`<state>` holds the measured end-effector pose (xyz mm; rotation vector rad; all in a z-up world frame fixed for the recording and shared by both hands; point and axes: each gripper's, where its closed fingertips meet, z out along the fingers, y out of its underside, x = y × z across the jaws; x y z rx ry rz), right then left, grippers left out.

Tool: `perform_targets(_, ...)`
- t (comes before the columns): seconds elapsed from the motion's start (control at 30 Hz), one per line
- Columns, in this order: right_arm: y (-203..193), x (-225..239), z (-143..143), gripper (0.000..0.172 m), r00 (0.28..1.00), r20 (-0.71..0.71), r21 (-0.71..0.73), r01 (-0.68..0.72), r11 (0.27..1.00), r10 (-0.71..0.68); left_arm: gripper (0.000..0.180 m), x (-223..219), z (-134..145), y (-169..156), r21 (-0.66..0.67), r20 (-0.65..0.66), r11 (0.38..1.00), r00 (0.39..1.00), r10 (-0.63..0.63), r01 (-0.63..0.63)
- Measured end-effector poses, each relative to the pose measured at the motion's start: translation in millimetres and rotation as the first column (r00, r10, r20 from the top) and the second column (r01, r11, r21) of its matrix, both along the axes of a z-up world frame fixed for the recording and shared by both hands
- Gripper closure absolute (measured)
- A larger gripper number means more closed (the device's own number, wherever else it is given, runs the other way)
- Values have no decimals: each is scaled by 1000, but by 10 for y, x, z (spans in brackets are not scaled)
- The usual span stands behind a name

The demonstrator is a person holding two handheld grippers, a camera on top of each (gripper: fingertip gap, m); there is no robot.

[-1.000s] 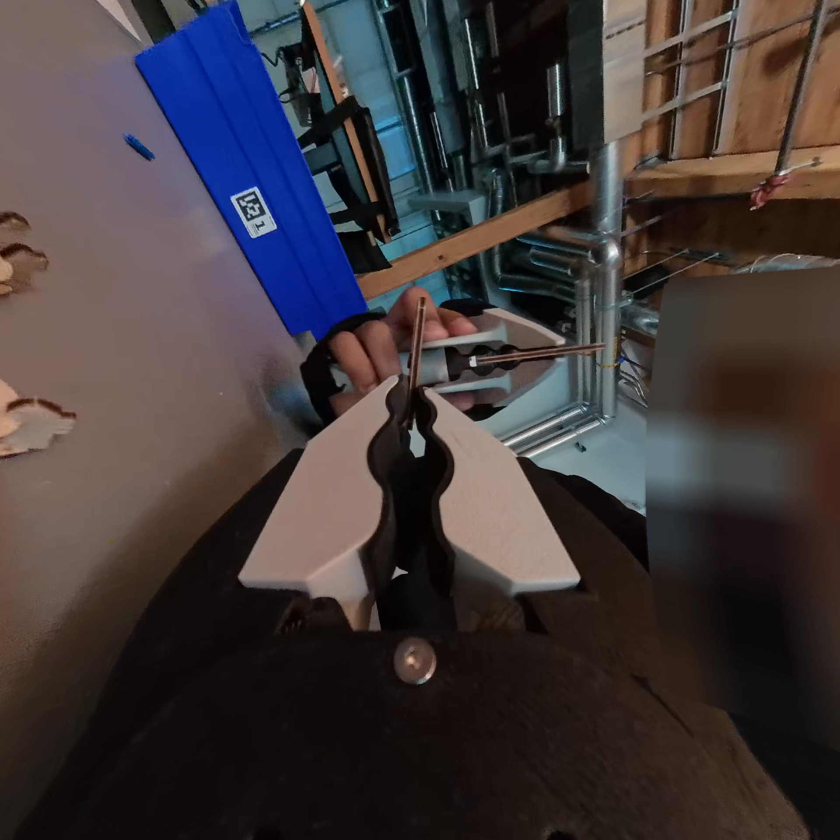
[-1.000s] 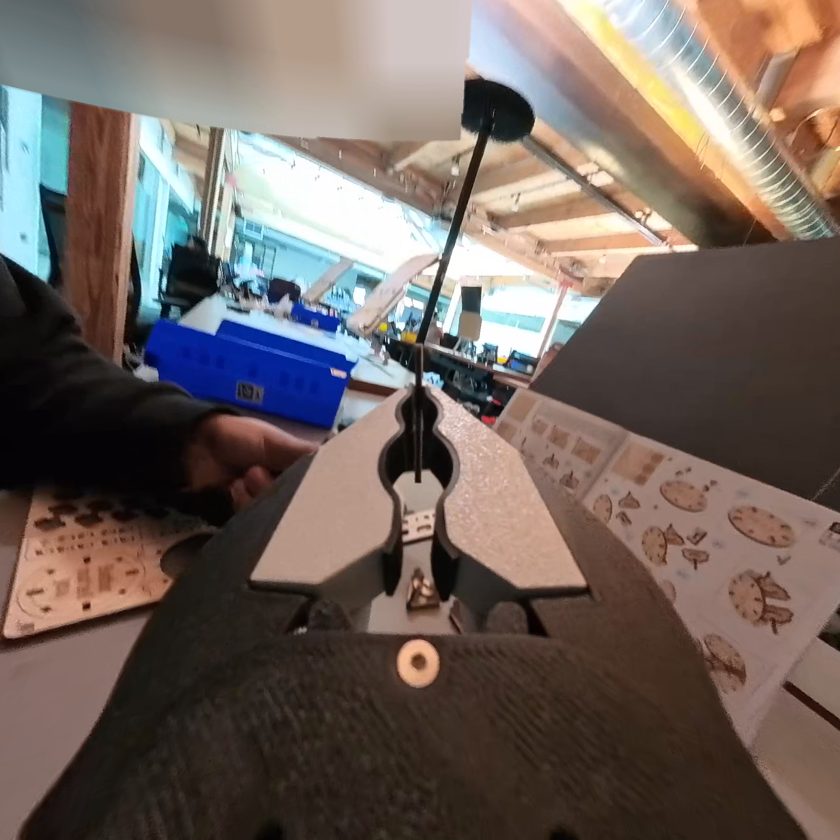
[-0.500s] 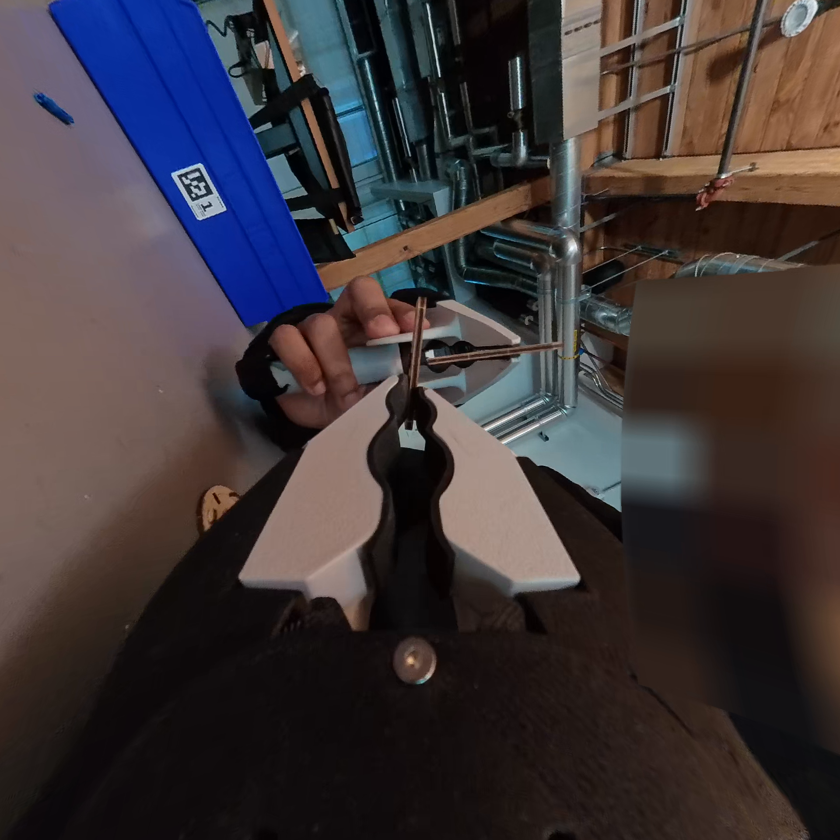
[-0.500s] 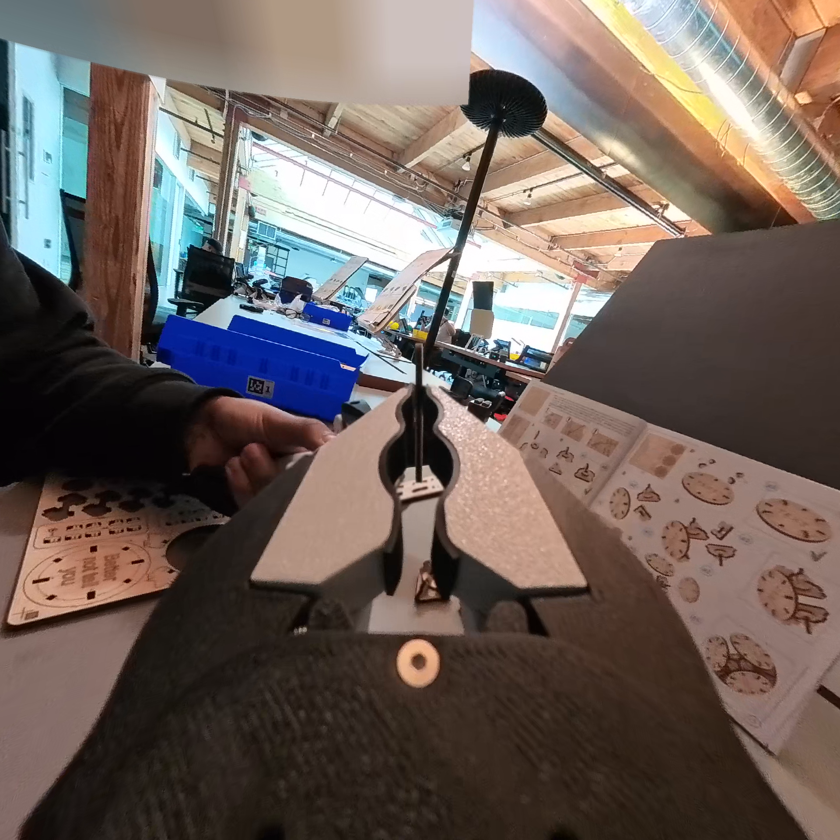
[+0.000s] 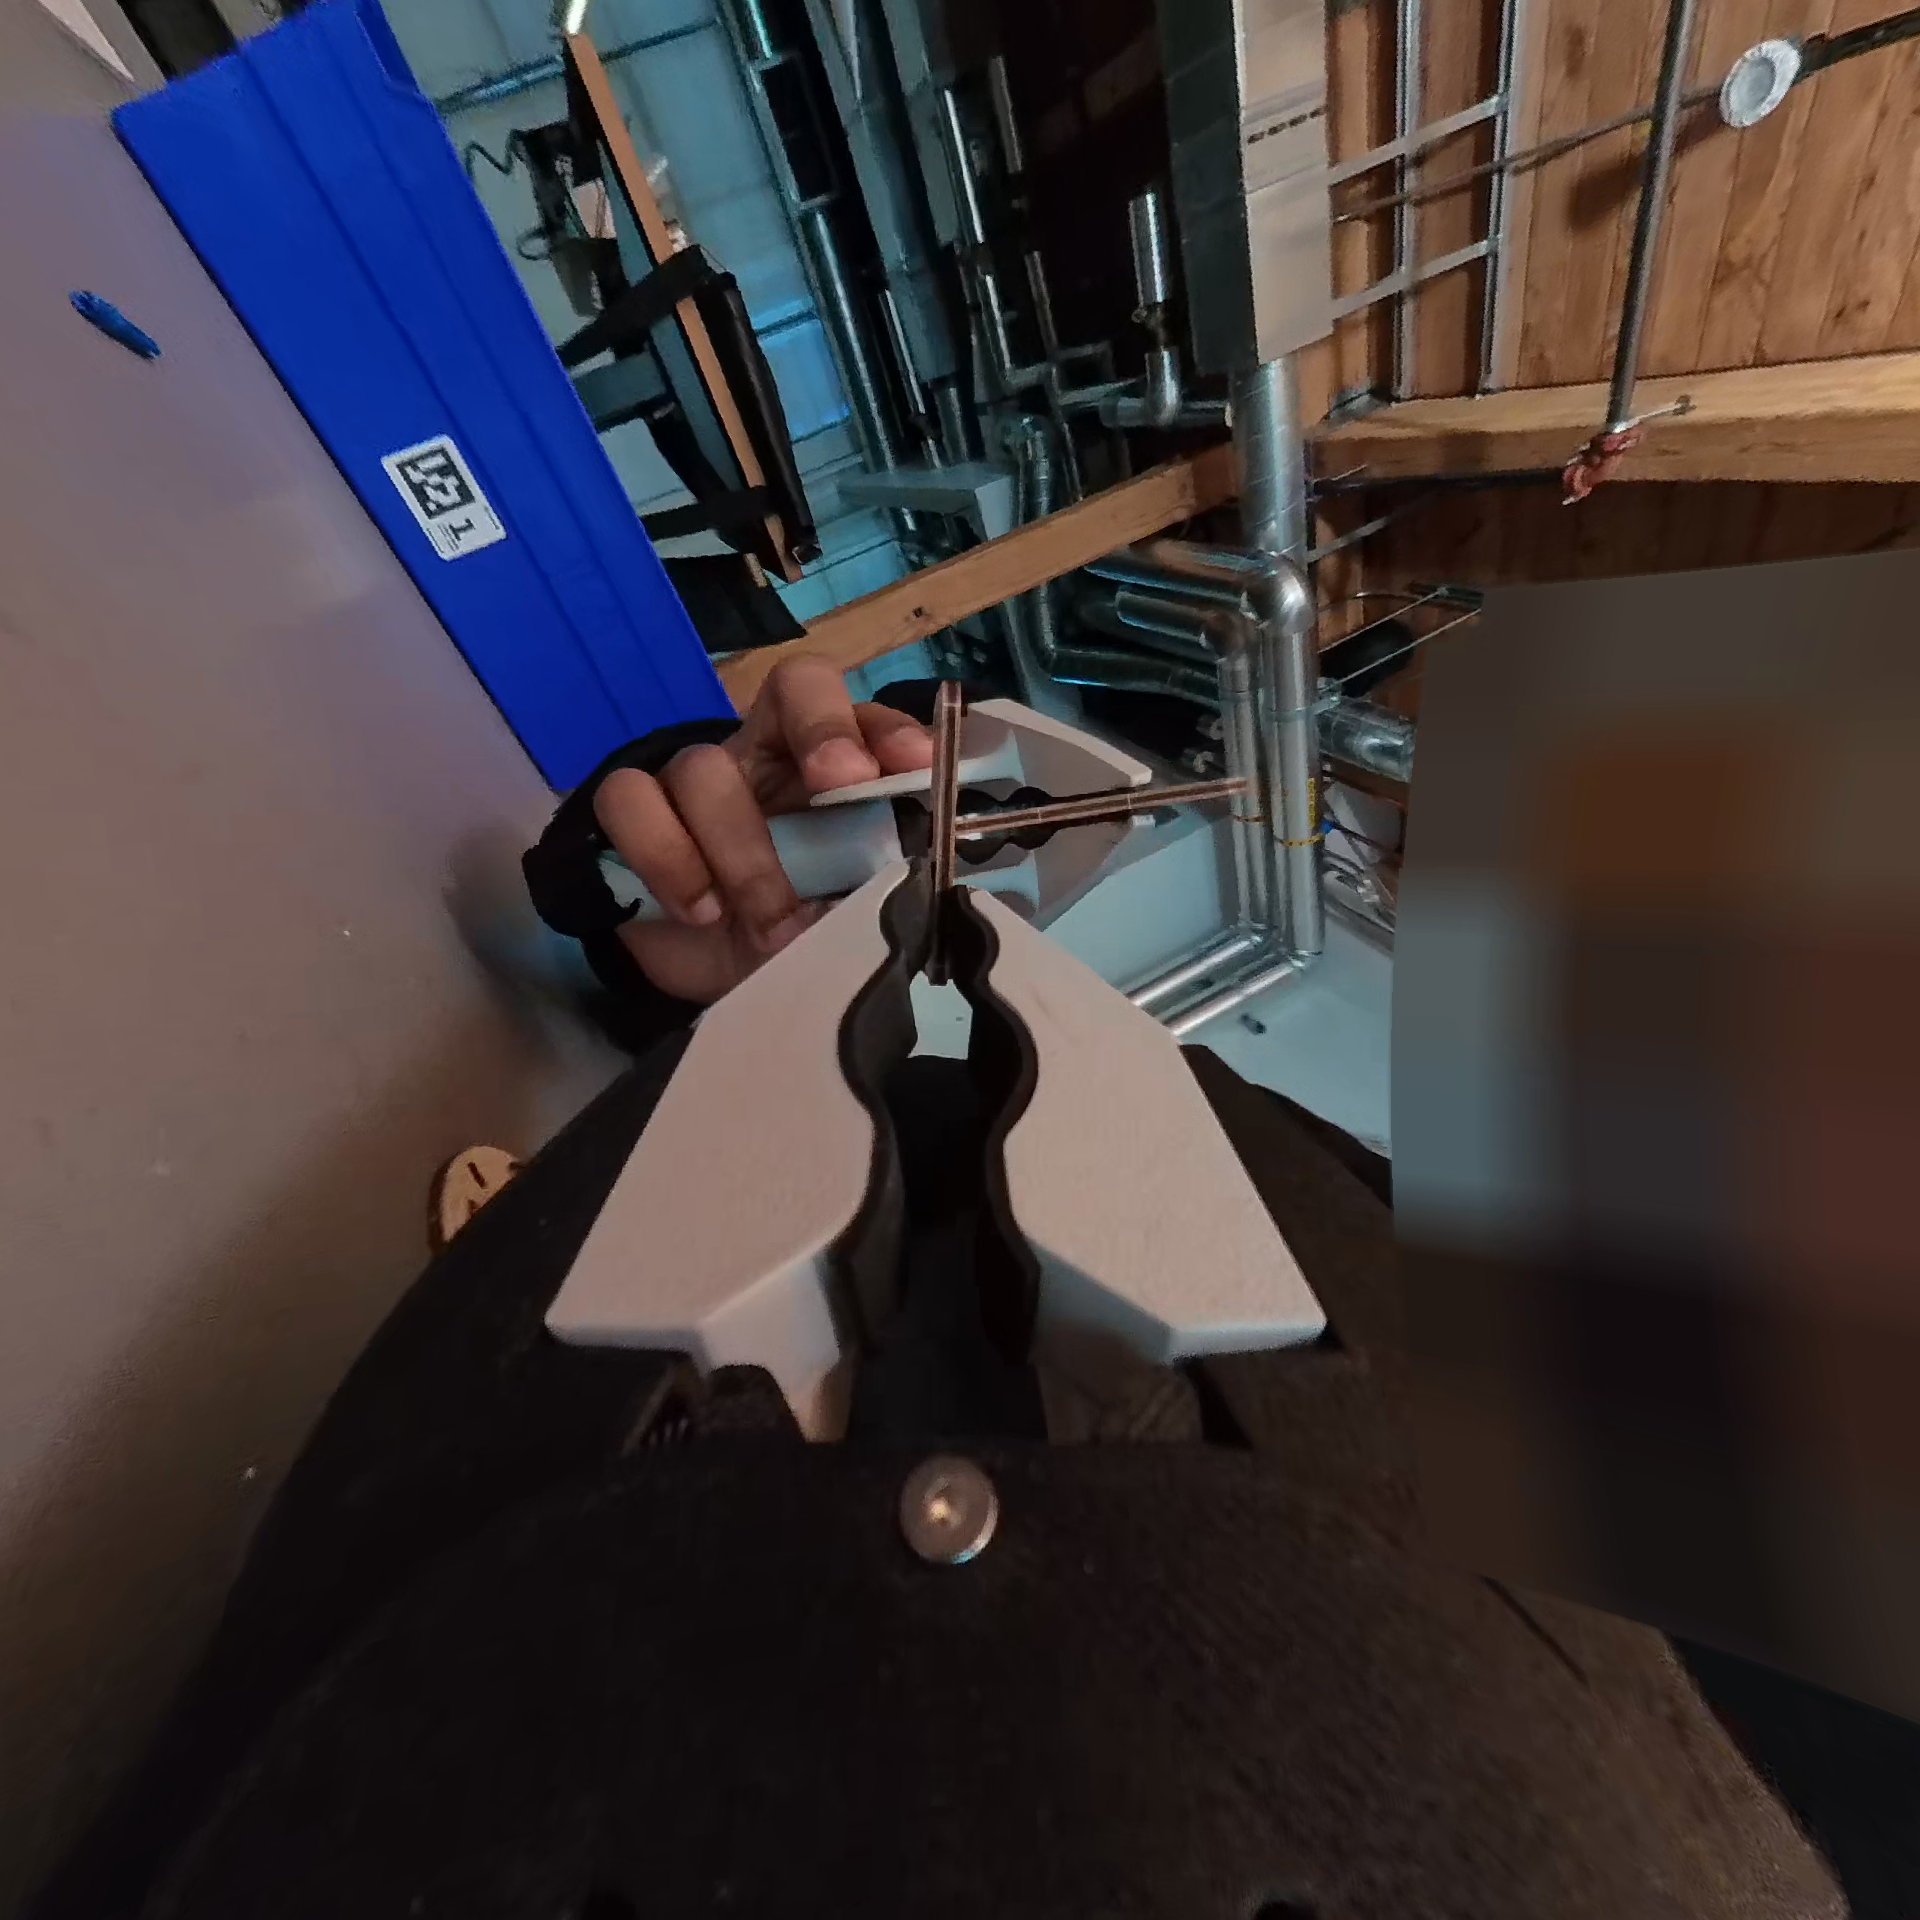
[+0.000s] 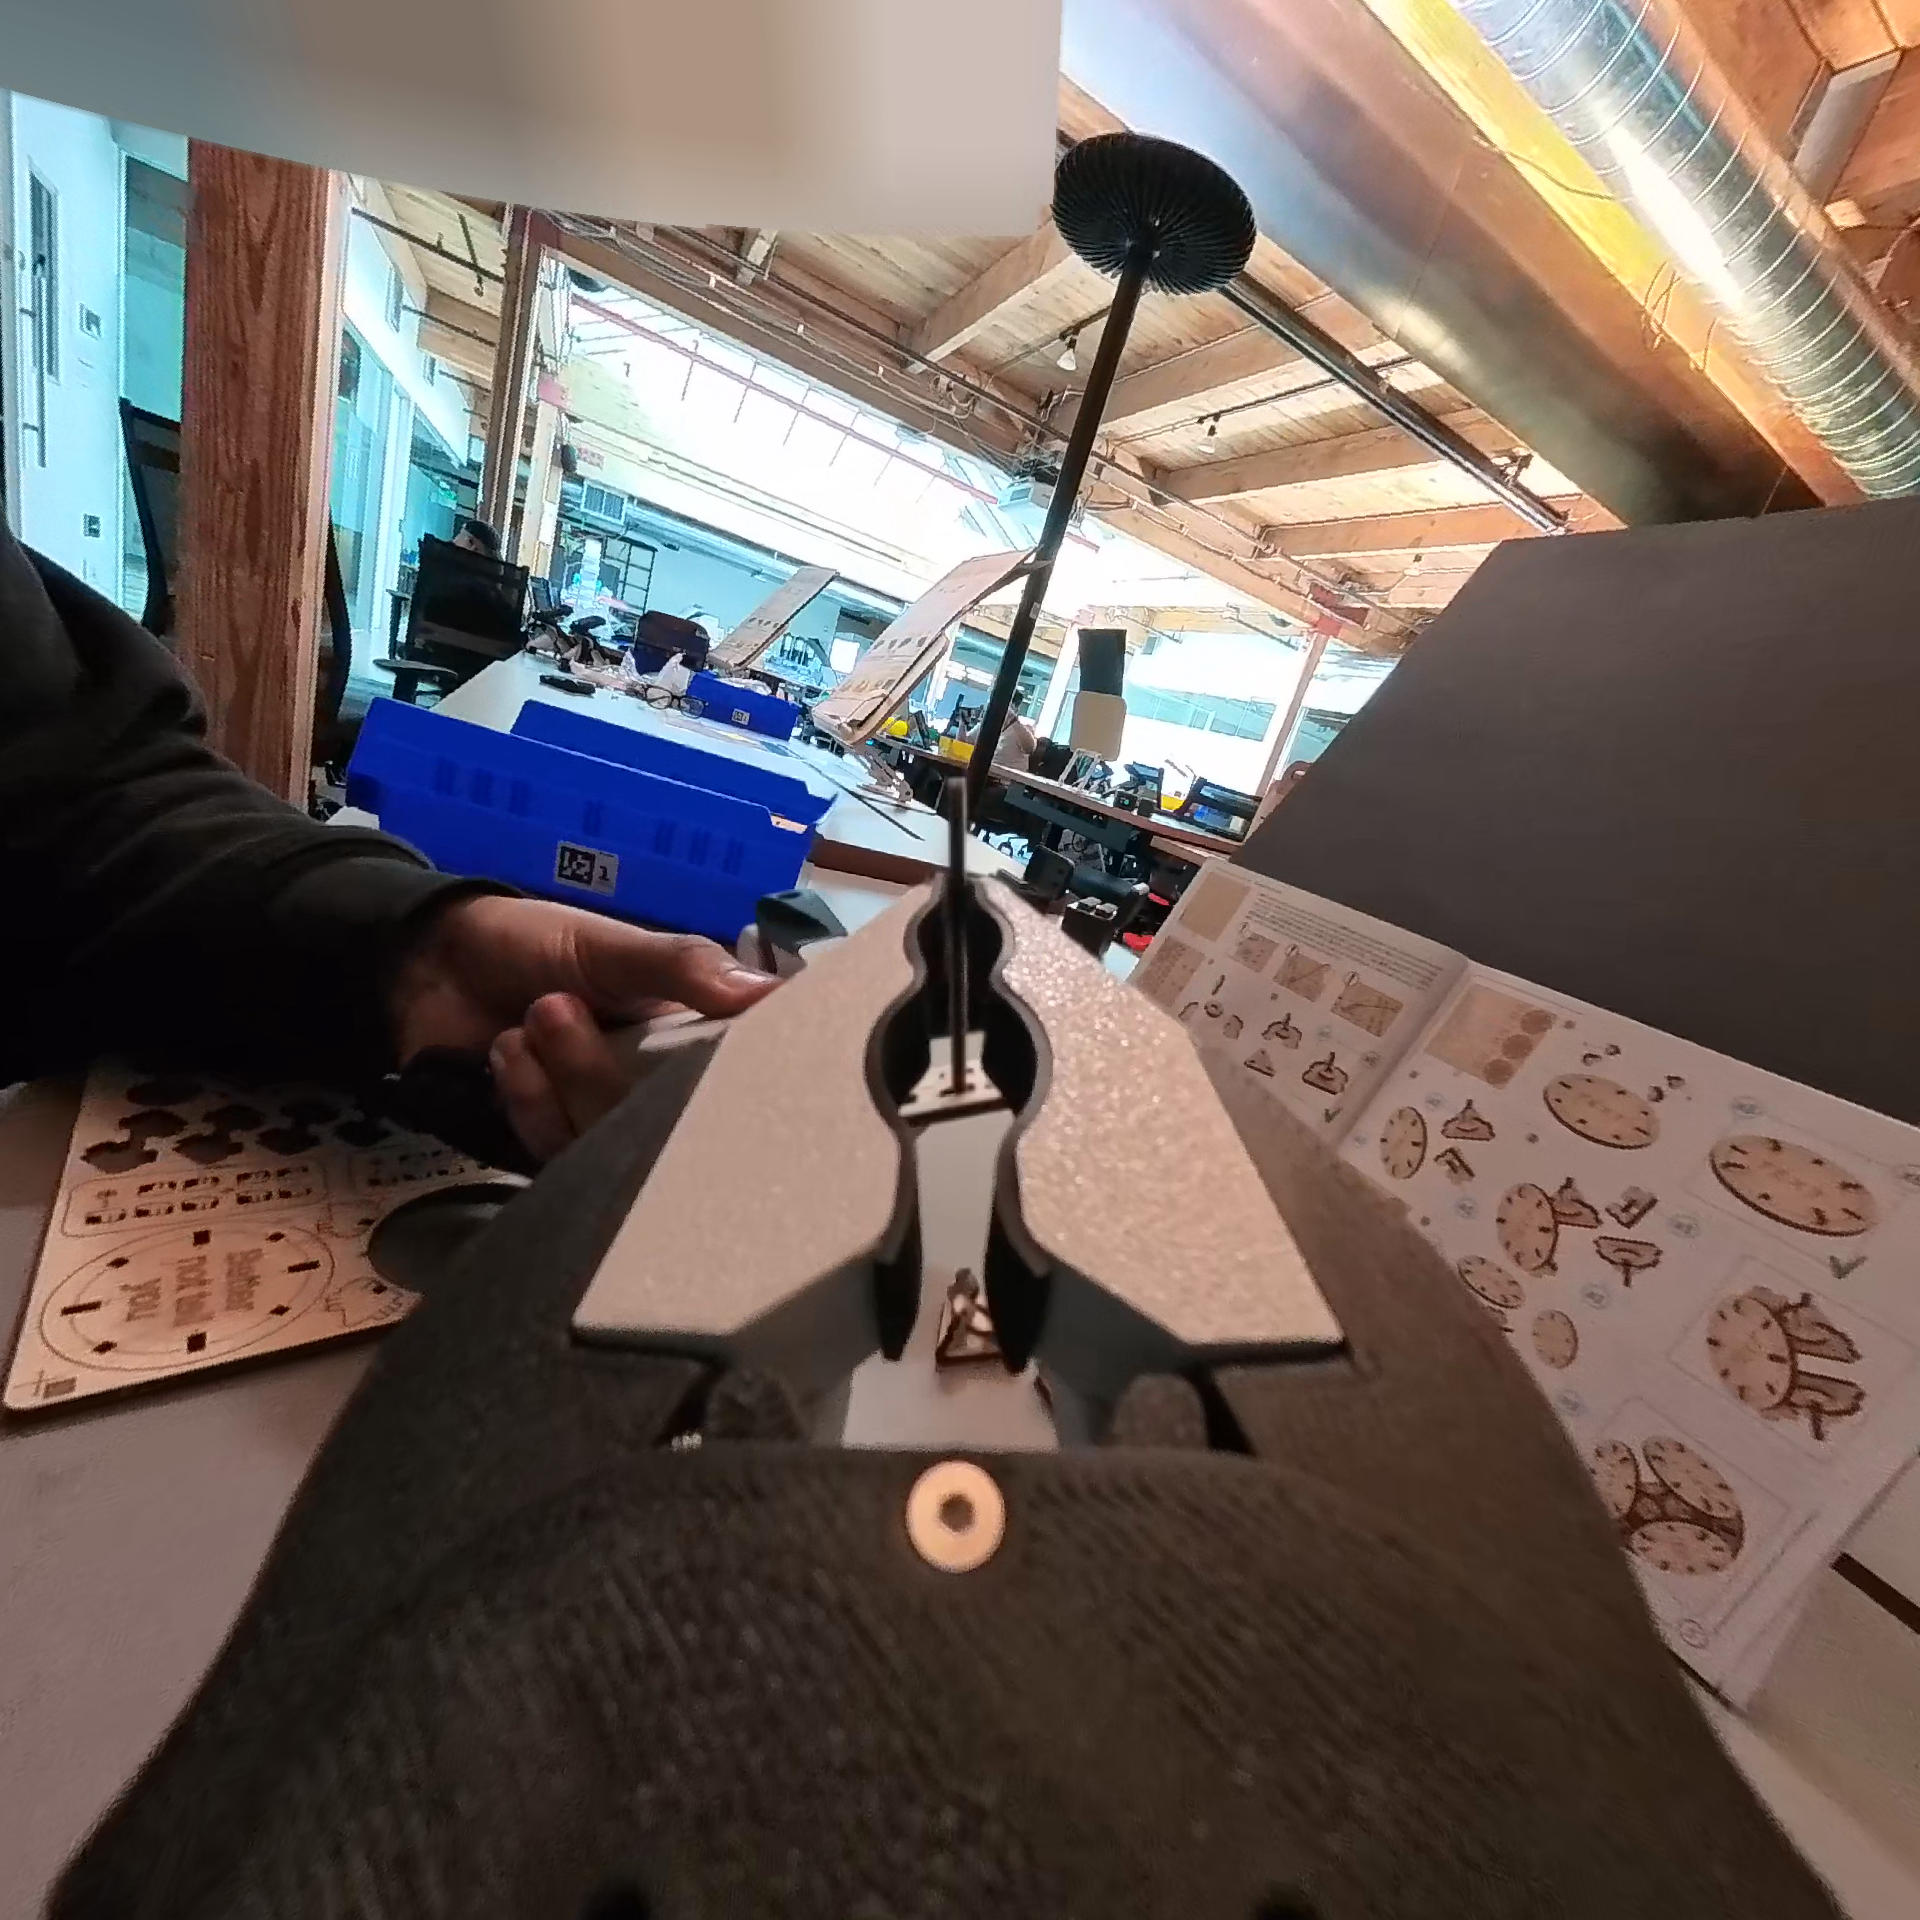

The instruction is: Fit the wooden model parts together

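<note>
The left gripper point(image 5: 940, 914) has its jaws pressed on a thin flat plywood piece point(image 5: 943, 810) seen edge-on. In the left wrist view the right gripper point(image 5: 1081, 821), held by a hand point(image 5: 727, 842), pinches a second thin plywood piece point(image 5: 1101, 816) that crosses the first at a right angle, the two touching where they meet. Both are held above the grey desk point(image 6: 156, 1538). Near them lie a punched-out plywood sheet point(image 6: 197, 1236), an open instruction booklet point(image 6: 1621, 1195) and a blue plastic bin point(image 6: 582, 821).

Blue bin point(image 6: 582, 821): white sticker point(image 6: 585, 865) with black code marking on its side. Wooden sheet point(image 6: 197, 1278), nearer than bin: engraved lettering. Open booklet point(image 6: 1538, 1195), right of bin: fine print, illegible.
</note>
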<state>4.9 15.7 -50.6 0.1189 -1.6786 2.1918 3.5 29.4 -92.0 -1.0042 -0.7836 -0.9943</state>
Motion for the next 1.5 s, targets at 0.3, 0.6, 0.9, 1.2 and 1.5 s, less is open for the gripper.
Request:
perform_targets(0.3,-18,-35,-88,171,1000,-16,55,23,998,-22,179,-47,-59,-18,-97,-80,992,994,68,-76)
perform_targets(0.6,-91,24,-156,171,997,-50,109,67,992,-62,180,9,-40,46,-119,-122,990,990,64,-79)
perform_targets(0.9,204,-285,12,172,977,210,-102,51,993,-29,180,-137,-82,-78,-44,-25,996,997,71,-72)
perform_targets(1.2,202,-371,-46,172,918,395,-127,15,992,37,180,-204,-334,-54,-199,-60,977,996,63,-74)
perform_targets(1.5,78,-348,-191,172,846,521,-119,-60,991,113,179,-285,-631,-88,-473,-164,872,985,55,-128)
